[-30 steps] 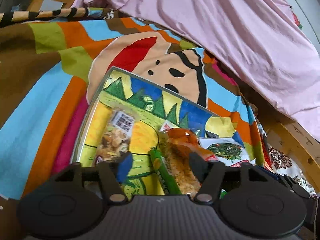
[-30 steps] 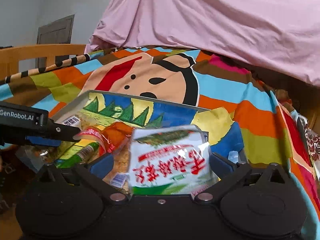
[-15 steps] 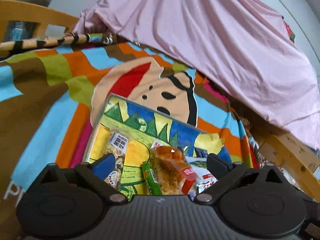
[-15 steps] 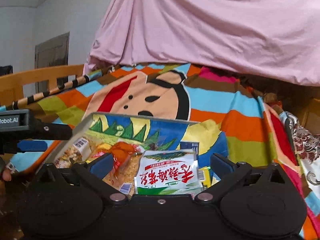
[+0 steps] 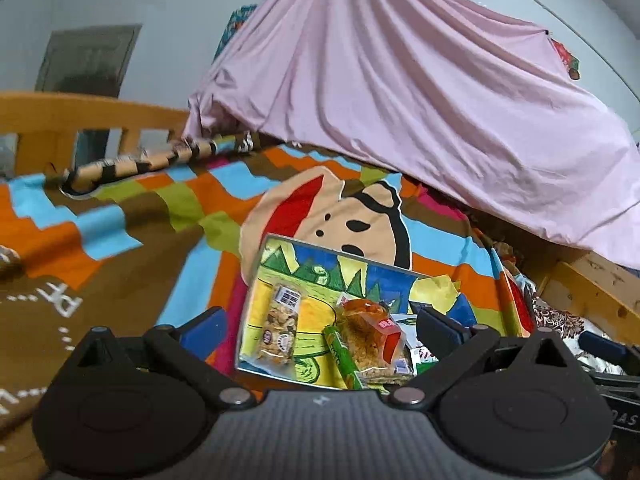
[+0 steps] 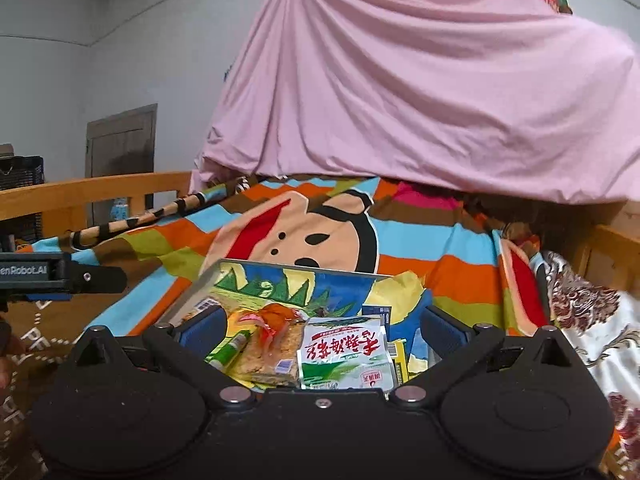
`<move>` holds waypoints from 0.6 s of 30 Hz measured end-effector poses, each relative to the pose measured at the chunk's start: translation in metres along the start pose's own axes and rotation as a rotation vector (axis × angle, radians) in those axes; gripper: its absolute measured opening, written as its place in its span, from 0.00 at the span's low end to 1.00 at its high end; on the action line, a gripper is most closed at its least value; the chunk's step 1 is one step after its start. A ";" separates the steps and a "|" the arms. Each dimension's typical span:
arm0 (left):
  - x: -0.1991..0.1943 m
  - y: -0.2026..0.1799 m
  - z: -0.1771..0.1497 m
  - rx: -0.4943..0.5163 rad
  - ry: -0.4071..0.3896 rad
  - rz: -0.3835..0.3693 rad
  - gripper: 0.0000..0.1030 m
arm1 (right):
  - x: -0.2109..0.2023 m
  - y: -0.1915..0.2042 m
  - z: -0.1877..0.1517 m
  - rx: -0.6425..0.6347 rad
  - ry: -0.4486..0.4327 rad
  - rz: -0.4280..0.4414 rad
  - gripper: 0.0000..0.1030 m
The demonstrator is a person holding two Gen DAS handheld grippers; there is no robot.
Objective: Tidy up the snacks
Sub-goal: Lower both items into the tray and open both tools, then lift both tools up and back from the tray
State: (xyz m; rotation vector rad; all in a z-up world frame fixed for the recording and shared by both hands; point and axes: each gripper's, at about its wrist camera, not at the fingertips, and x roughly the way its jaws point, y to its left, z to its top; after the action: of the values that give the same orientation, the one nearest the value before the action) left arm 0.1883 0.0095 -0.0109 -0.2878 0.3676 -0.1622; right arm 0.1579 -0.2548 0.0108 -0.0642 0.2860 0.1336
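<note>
A shallow tray [image 5: 312, 266] with a painted landscape lies on the striped blanket. In it lie a clear packet of nuts [image 5: 280, 328], a green stick snack [image 5: 344, 356], an orange-red crisp packet [image 5: 372, 334] and a white-green packet [image 6: 346, 354]. My left gripper [image 5: 322, 328] hangs open, back from the tray's near edge, with nothing between its fingers. My right gripper [image 6: 324, 330] is also open and empty, above the near right of the tray [image 6: 260, 284]. The left gripper [image 6: 60, 276] shows at the left edge of the right wrist view.
A cartoon-face blanket [image 5: 344, 216] covers the bed. A pink sheet [image 5: 400, 100] drapes over a tall shape behind the tray. A wooden bed rail [image 5: 80, 116] runs at the back left, and a wooden frame [image 5: 592, 288] stands at the right.
Both grippers drew back and up from the tray. The left jaws spread wider. The white-green packet that filled the right jaws now lies in the tray.
</note>
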 end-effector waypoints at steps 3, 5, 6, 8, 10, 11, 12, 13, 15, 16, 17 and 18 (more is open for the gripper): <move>-0.018 -0.004 -0.003 0.033 -0.003 0.013 1.00 | -0.020 0.002 -0.002 -0.002 -0.004 0.014 0.99; -0.028 -0.006 -0.006 0.047 0.000 0.023 1.00 | -0.032 0.006 -0.004 -0.013 -0.007 0.019 0.99; -0.034 -0.007 -0.008 0.054 0.006 0.024 1.00 | -0.037 0.008 -0.004 -0.021 -0.006 0.022 0.99; -0.044 -0.008 -0.012 0.064 0.015 0.031 1.00 | -0.047 0.012 -0.006 -0.033 -0.006 0.029 0.99; -0.053 -0.009 -0.016 0.076 0.024 0.038 1.00 | -0.056 0.016 -0.006 -0.043 -0.004 0.037 0.99; -0.057 -0.009 -0.018 0.082 0.030 0.040 1.00 | -0.061 0.018 -0.007 -0.049 -0.001 0.041 0.99; -0.061 -0.009 -0.020 0.089 0.037 0.044 1.00 | -0.065 0.019 -0.007 -0.055 0.001 0.043 0.99; -0.065 -0.009 -0.021 0.093 0.044 0.047 1.00 | -0.069 0.021 -0.008 -0.063 0.001 0.044 0.99; -0.073 -0.009 -0.025 0.097 0.058 0.055 1.00 | -0.078 0.023 -0.010 -0.078 0.002 0.044 0.99; -0.077 -0.009 -0.027 0.097 0.066 0.059 1.00 | -0.083 0.024 -0.011 -0.080 0.006 0.044 0.99; -0.080 -0.009 -0.029 0.098 0.073 0.064 1.00 | -0.087 0.024 -0.013 -0.080 0.011 0.043 0.99; -0.084 -0.009 -0.030 0.099 0.081 0.070 1.00 | -0.091 0.025 -0.014 -0.077 0.017 0.041 0.99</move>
State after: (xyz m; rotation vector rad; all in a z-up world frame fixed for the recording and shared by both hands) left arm 0.0989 0.0108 -0.0075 -0.1703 0.4478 -0.1229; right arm 0.0640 -0.2427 0.0224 -0.1356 0.2992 0.1849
